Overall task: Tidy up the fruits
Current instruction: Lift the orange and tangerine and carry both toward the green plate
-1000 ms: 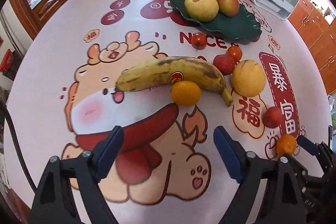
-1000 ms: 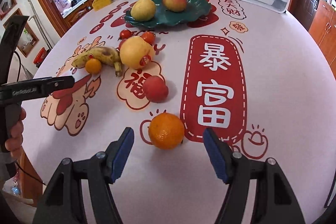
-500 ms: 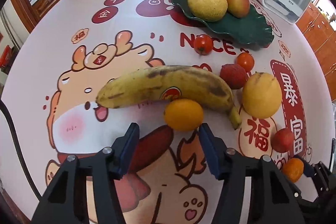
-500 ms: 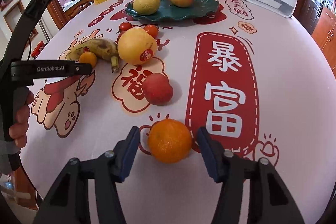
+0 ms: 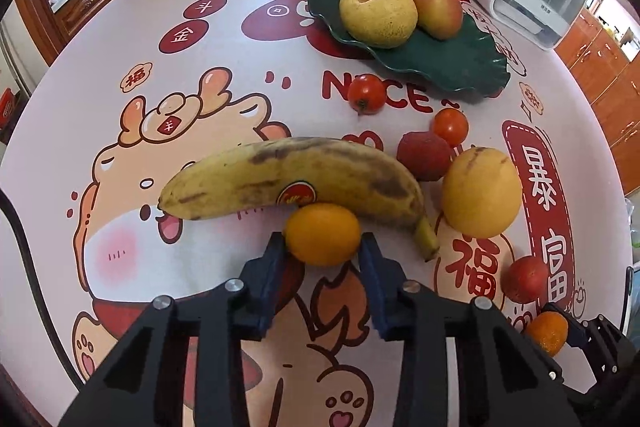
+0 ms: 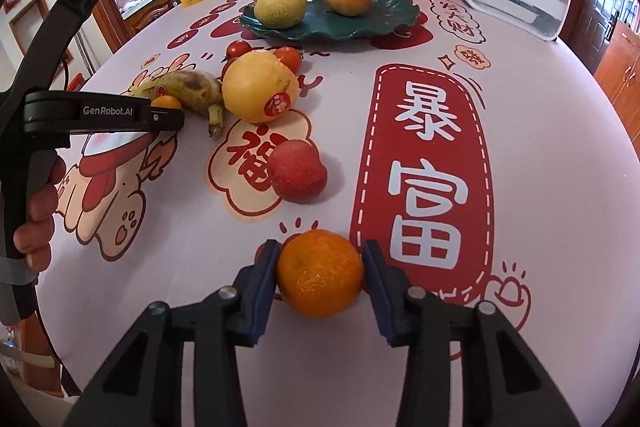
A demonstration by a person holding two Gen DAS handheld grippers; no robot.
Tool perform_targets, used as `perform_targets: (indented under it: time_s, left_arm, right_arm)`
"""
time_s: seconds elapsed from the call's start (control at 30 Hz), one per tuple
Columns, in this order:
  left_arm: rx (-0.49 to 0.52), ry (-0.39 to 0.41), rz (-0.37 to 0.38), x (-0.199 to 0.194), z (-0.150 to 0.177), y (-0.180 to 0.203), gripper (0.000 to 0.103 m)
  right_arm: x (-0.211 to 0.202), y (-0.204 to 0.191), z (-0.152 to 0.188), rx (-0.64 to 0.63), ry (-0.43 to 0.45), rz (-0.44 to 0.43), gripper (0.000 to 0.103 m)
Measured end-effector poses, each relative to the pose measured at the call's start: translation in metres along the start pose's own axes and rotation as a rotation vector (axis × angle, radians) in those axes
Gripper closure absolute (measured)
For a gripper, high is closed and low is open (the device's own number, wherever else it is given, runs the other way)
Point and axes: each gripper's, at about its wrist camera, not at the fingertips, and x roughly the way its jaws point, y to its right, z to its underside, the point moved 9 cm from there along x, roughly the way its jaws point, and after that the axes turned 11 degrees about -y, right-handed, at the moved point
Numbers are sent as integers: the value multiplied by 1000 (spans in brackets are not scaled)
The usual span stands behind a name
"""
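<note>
There are two oranges (image 5: pixel 322 234) (image 6: pixel 320 273), one banana (image 5: pixel 296 177), two small tomatoes (image 5: pixel 366 93) (image 5: pixel 451 127), one lychee (image 5: pixel 424 155), one red apple (image 6: pixel 297 171), one yellow round fruit (image 5: pixel 481 192), and two fruits (image 5: pixel 378 11) (image 5: pixel 439 11) on one green plate (image 5: pixel 452 63).

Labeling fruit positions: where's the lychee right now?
Left wrist view, right of centre: the lychee sits on the tablecloth between the banana and the yellow pear, just below a cherry tomato.
</note>
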Motion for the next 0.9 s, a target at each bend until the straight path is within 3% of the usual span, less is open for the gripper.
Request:
perform_targets:
  time_s: [0.47,0.67,0.9]
  left_arm:
    - [46,11,23,-26,11,13,69]
    - [90,26,26,-64,10,26,69]
    - [162,109,-1,-128,-13,36,69]
  right_arm:
    - [-11,-7,-3,-7,7,-27,64]
    - [-38,-14,-20,-22,55,-56,64]
    - [-92,-13,-65,-37,140,-84,64]
